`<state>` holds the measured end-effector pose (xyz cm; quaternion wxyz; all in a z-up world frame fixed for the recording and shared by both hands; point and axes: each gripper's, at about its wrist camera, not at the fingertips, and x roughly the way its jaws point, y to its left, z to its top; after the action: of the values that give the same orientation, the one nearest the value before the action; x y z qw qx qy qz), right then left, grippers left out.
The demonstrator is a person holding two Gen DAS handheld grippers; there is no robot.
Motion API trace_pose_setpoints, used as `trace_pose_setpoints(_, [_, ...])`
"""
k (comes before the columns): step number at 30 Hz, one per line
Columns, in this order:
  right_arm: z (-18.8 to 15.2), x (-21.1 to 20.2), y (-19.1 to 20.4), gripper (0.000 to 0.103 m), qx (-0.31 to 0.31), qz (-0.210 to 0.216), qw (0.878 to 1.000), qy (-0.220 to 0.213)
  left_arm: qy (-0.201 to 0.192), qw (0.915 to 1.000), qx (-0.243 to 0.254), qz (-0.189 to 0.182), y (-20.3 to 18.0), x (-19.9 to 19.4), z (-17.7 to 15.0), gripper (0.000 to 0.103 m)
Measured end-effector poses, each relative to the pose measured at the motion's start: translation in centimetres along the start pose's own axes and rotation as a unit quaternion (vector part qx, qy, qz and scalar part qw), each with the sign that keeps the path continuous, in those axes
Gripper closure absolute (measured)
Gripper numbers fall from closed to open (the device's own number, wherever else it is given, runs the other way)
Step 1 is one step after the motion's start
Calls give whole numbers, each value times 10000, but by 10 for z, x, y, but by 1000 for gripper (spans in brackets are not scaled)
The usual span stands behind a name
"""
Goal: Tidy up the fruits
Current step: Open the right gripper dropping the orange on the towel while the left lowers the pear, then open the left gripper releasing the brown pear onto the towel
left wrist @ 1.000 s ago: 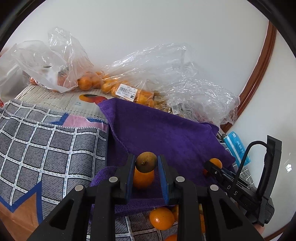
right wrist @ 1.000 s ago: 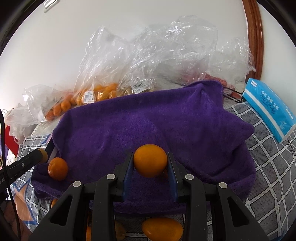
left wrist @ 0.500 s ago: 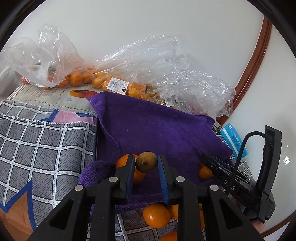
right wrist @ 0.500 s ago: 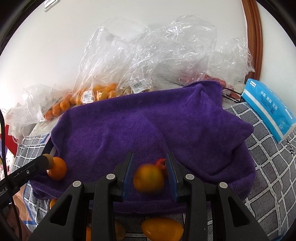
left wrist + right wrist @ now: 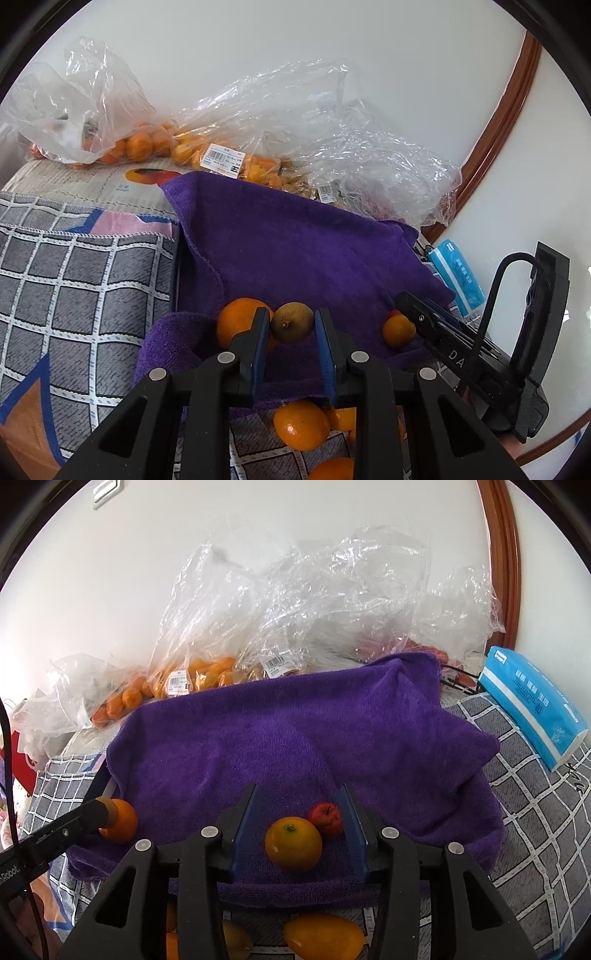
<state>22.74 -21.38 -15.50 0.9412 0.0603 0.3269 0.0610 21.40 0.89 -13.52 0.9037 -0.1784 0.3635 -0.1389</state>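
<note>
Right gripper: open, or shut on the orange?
Open. The right gripper has just been opening; the orange lies on the purple towel between the blue pads, with gaps either side.

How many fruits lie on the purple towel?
3: an orange at left, another orange between the right gripper's jaws, a small red fruit touching it. Folds may hide more.

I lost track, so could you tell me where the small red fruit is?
In the right wrist view, the small red fruit lies on the purple towel, touching the orange.
</note>
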Motion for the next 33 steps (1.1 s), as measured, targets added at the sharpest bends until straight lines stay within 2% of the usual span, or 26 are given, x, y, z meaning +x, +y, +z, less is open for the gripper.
trace_pose_setpoints(4, [1,-4,-1,51,55,-1,9999,-126,27,10000,-45,-60,0,0,0,79])
trace_pose_setpoints(11, [2,-4,-2,46,81,0,9999,-152,-6,9999,-78,-76,0,-1,-1,79])
trace_pose_setpoints(17, [1,-5,-4,44,137,25,9998,-170,-57,9999,-74,-112,-2,-5,-1,61])
trace_pose_setpoints(26, [1,-7,-5,42,187,31,9996,-210,-209,9996,-170,-131,1,-12,1,49])
trace_pose_setpoints(33, [0,-18,-1,42,-2,-46,9995,-311,-408,9989,-154,-167,-1,-20,2,43])
